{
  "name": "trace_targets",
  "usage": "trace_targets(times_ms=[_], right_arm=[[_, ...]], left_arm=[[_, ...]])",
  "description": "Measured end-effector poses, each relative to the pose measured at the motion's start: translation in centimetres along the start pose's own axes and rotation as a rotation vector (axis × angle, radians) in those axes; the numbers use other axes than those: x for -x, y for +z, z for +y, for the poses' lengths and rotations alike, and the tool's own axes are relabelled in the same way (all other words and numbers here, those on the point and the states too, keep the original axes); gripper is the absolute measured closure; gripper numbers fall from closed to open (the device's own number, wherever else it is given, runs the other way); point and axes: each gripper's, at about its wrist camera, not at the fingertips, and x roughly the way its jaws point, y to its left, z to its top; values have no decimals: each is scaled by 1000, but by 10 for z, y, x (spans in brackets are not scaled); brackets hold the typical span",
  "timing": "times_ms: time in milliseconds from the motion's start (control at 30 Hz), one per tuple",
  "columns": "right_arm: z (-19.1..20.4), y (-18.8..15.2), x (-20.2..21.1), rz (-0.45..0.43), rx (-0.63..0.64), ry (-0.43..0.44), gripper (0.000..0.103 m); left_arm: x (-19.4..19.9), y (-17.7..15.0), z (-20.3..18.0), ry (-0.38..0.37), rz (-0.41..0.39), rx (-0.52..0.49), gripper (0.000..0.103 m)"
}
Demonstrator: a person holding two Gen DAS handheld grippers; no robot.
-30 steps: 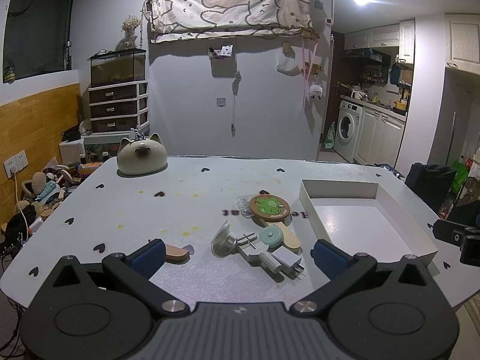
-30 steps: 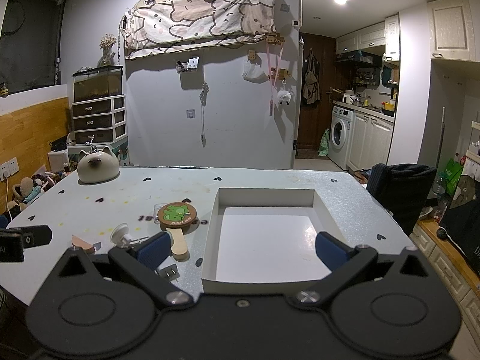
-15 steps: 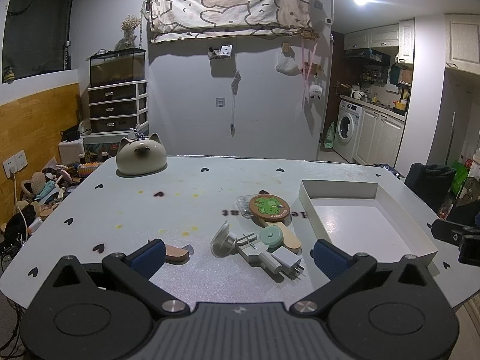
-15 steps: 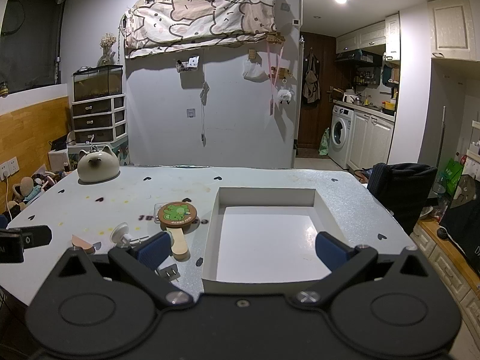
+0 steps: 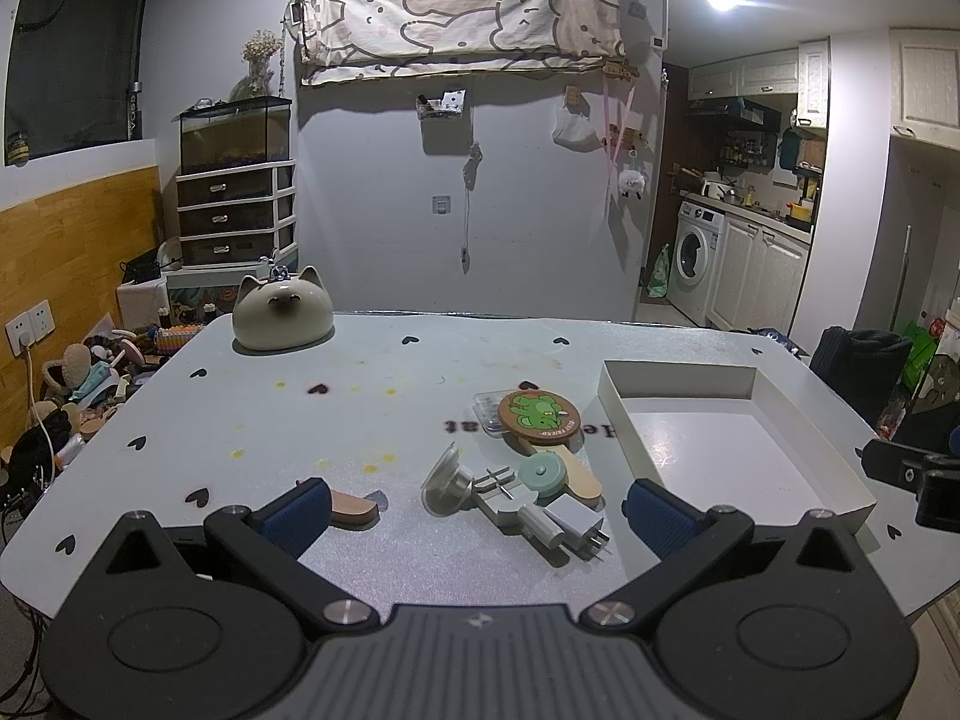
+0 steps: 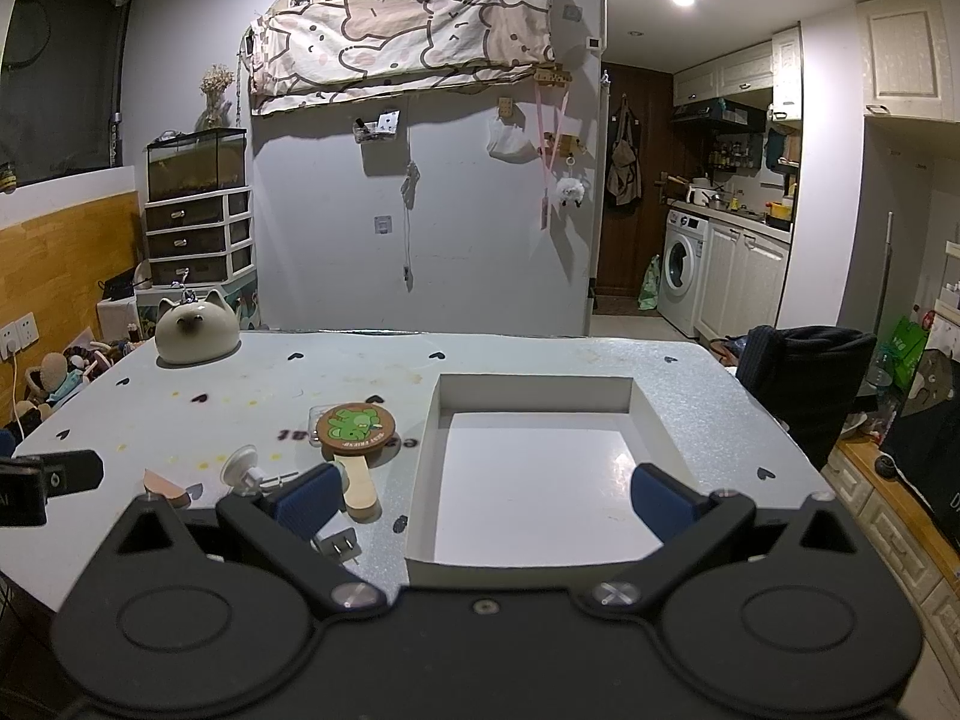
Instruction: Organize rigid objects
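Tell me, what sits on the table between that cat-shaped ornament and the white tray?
Mostly bare tabletop between cat ornament and white tray; nearer the tray lies the round frog paddle over a clear case, in the left view.

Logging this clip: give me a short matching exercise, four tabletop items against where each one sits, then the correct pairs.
Items:
1. cat-shaped dome
2. white tray
3. white plug adapter
4. round green-frog paddle

Places:
A. near edge, between the left gripper's fingers
B. far left corner of the table
C. right side of the table
D. centre, just left of the tray

Pairs: 1-B, 2-C, 3-A, 4-D
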Motion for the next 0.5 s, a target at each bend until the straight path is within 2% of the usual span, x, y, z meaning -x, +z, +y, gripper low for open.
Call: trace_targets(times_ms=[500], right_arm=[[1,0,-1,0,1,0,0]], left_arm=[[0,0,0,-1,0,1,0]])
